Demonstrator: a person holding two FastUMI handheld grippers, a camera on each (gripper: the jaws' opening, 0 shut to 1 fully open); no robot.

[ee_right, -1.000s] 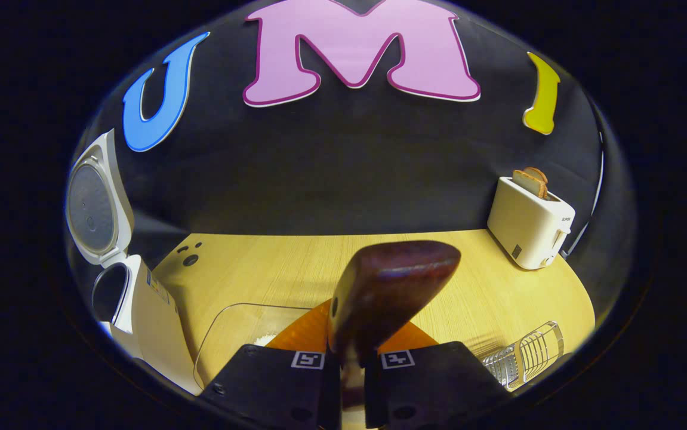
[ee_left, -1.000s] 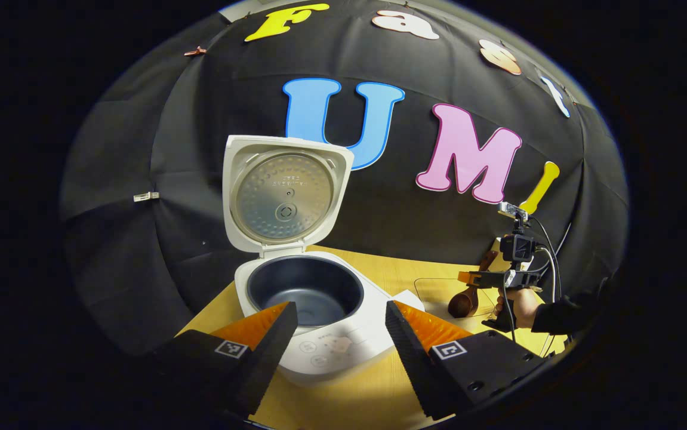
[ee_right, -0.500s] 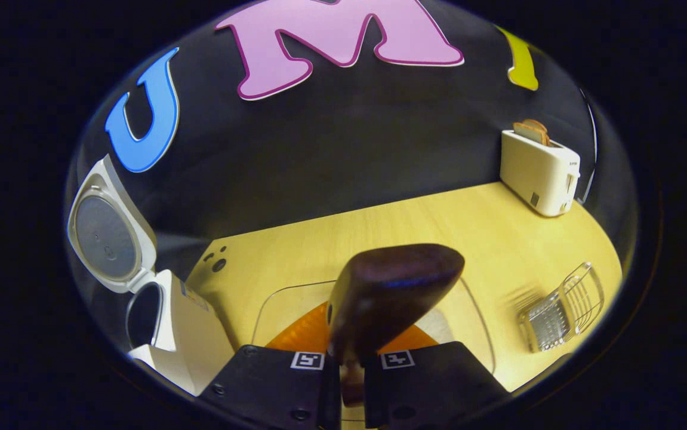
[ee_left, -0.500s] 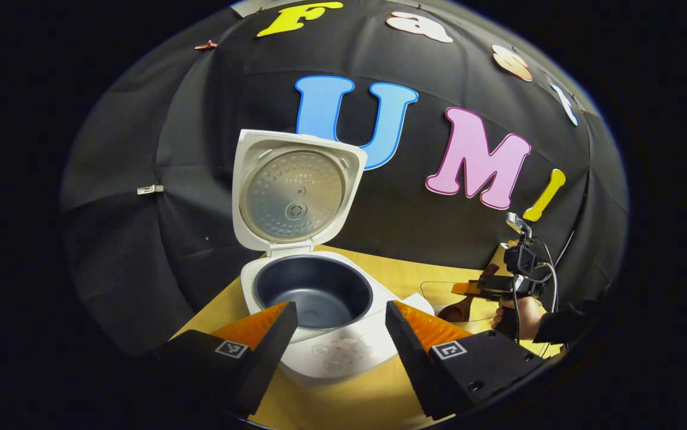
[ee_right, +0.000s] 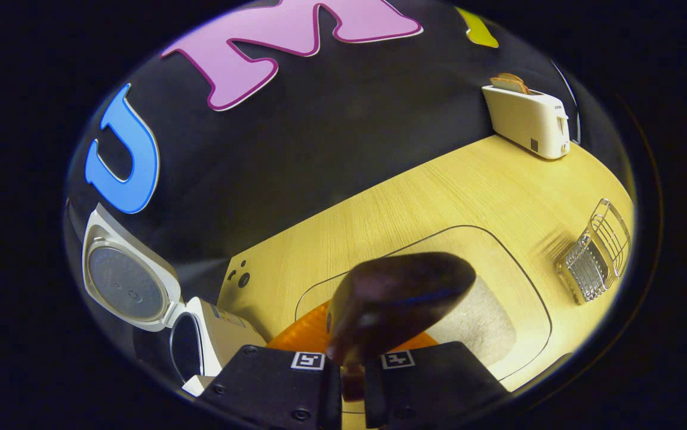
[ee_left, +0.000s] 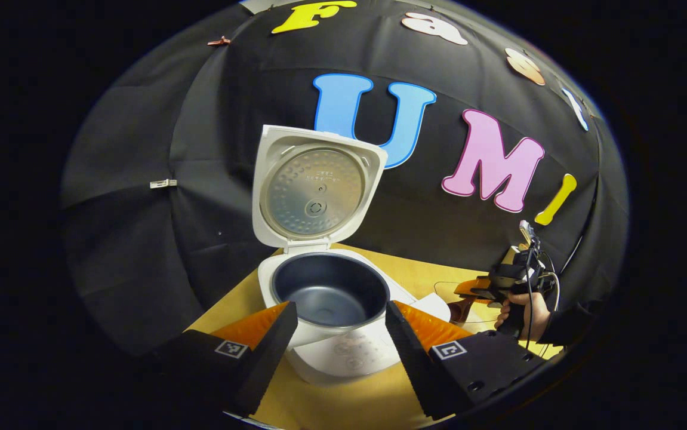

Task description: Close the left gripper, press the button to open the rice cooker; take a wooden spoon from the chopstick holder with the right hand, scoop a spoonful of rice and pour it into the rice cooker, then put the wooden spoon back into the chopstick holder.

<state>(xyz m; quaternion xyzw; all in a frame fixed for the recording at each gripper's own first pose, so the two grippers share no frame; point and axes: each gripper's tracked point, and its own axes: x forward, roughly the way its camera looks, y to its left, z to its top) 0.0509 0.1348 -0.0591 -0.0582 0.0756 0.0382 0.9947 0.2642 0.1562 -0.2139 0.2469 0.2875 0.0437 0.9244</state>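
Rice cooker [ee_left: 343,310]: 1; wooden spoon [ee_right: 400,301]: 1.

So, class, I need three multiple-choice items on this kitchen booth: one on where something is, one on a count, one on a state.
1. The toaster stands
A. at the table's far edge
B. inside the rice cooker
C. in the wire holder

2. Bread slices in the toaster:
A. none
B. two
C. five

3. The rice cooker lid is
A. shut
B. raised open
C. lying on the table

Key: 1 A, it sits against the wall cloth, beyond the wire holder. 2 B, two tops stick out. 3 B, it stands up over the bare pot.
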